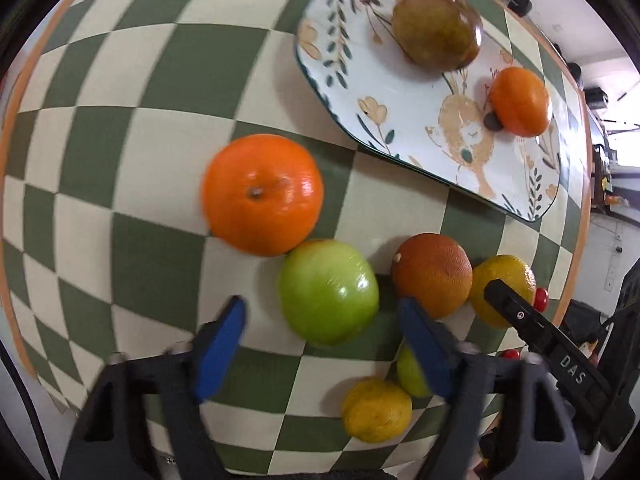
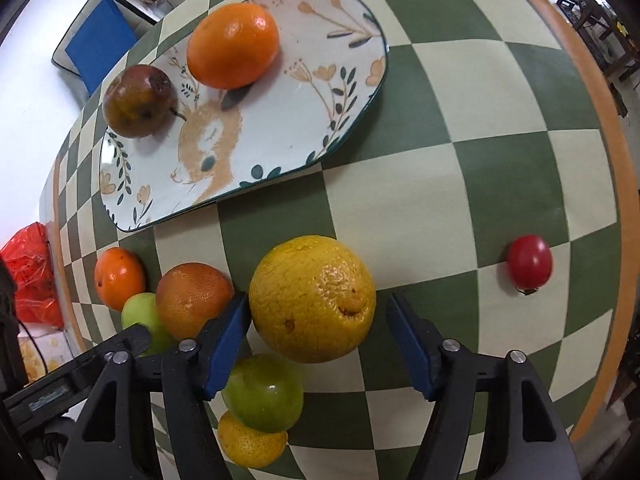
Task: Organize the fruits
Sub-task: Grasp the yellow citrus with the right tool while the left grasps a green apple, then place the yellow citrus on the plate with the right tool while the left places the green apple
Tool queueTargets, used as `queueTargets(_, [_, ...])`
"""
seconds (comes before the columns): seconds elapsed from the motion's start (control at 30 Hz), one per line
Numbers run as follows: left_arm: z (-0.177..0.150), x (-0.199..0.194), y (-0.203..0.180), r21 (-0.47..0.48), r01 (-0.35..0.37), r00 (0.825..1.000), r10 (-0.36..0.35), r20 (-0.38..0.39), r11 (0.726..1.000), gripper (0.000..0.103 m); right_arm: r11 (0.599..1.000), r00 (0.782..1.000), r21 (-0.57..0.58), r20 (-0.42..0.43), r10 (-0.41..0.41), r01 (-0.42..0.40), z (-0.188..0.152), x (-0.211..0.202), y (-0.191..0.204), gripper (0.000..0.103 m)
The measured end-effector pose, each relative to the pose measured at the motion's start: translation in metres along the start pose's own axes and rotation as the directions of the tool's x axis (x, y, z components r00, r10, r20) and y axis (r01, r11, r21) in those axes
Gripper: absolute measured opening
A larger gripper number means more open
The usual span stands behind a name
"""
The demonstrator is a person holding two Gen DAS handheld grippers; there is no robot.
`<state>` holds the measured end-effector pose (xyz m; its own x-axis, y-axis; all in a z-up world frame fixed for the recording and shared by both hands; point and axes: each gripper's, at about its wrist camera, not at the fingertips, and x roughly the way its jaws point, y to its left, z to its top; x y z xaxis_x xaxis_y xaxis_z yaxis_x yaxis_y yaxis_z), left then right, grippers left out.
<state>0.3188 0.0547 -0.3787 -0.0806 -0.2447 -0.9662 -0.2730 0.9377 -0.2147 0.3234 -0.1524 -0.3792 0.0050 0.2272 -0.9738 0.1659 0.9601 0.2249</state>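
Our left gripper point(image 1: 320, 344) is wide open around a shiny green apple point(image 1: 329, 291); our right gripper point(image 2: 318, 340) is wide open around a big bumpy yellow citrus point(image 2: 313, 298). Beyond, an oval rabbit-painted plate point(image 2: 280, 128) holds two fruits.

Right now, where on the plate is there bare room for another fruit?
The plate's near half, from the rabbit picture to the rim, is bare. The far end is crowded by the orange and brownish fruit.
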Motion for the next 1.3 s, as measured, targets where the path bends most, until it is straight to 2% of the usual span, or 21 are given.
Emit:
queueTargets(0.03, [0.0,0.005,-0.002,0.01,0.0,1.0,0.0,-0.007,1.0,0.055,1.0,1.0,-0.019,0.0,0.004,-0.004,0.0,0.002,0.003,0.065])
queueTargets(0.13, [-0.004,0.005,-0.011,0.063,-0.036,0.999,0.035,0.018,0.997,0.055,0.997,0.999,-0.066,-0.016,-0.038,0.037,-0.005,0.003,0.011,0.065])
queueTargets(0.2, [-0.011,0.004,-0.011,0.094,-0.059,0.998,0.057,0.019,0.994,0.055,0.996,0.999,-0.079,-0.037,-0.031,0.028,-0.012,0.002,0.011,0.065])
queueTargets(0.37, [-0.048,0.011,-0.006,0.19,-0.135,0.99,0.138,-0.006,0.973,0.055,0.993,0.996,-0.112,-0.076,-0.051,0.043,-0.042,0.0,0.003,0.065])
queueTargets(0.43, [-0.053,0.013,-0.003,0.187,-0.13,0.991,0.132,0.003,0.974,0.056,0.994,0.994,-0.1,-0.092,-0.057,0.048,-0.05,0.008,-0.002,0.065])
queueTargets(0.5, [-0.054,0.012,-0.004,0.181,-0.127,0.992,0.126,0.016,0.975,0.056,0.997,0.997,-0.08,-0.077,-0.028,0.022,-0.053,0.012,-0.007,0.065])
queueTargets(0.63, [-0.054,0.011,-0.009,0.163,-0.128,0.992,0.123,0.038,0.978,0.055,0.997,0.997,-0.077,-0.068,-0.022,0.016,-0.05,0.016,-0.008,0.065])
queueTargets(0.7, [-0.046,0.006,-0.005,0.164,-0.131,0.991,0.125,0.047,0.978,0.055,0.998,0.998,-0.065,-0.063,-0.011,0.006,-0.049,0.016,-0.011,0.065])
queueTargets(0.8, [-0.046,0.0,-0.003,0.158,-0.121,0.992,0.114,0.05,0.98,0.055,0.997,0.998,-0.073,-0.054,-0.026,0.022,-0.049,0.01,-0.012,0.064])
queueTargets(0.93, [-0.045,-0.031,-0.016,0.159,-0.054,0.996,0.042,0.075,0.986,0.055,0.998,1.0,-0.064,-0.013,0.028,-0.029,-0.047,-0.012,-0.008,0.064])
queueTargets(1.03, [-0.032,-0.06,-0.03,0.177,-0.016,0.994,-0.003,0.111,0.984,0.055,0.994,0.996,-0.069,0.034,0.082,-0.08,-0.035,-0.036,0.003,0.064])
queueTargets(1.13, [0.006,-0.081,-0.041,0.197,-0.007,0.988,-0.023,0.15,0.98,0.055,0.989,0.99,-0.091,0.064,0.125,-0.119,-0.01,-0.048,0.022,0.064])
queueTargets(1.3, [0.08,-0.078,-0.042,0.192,-0.065,0.988,0.036,0.151,0.979,0.055,0.983,0.989,-0.136,0.065,0.136,-0.127,0.045,-0.028,0.06,0.064])
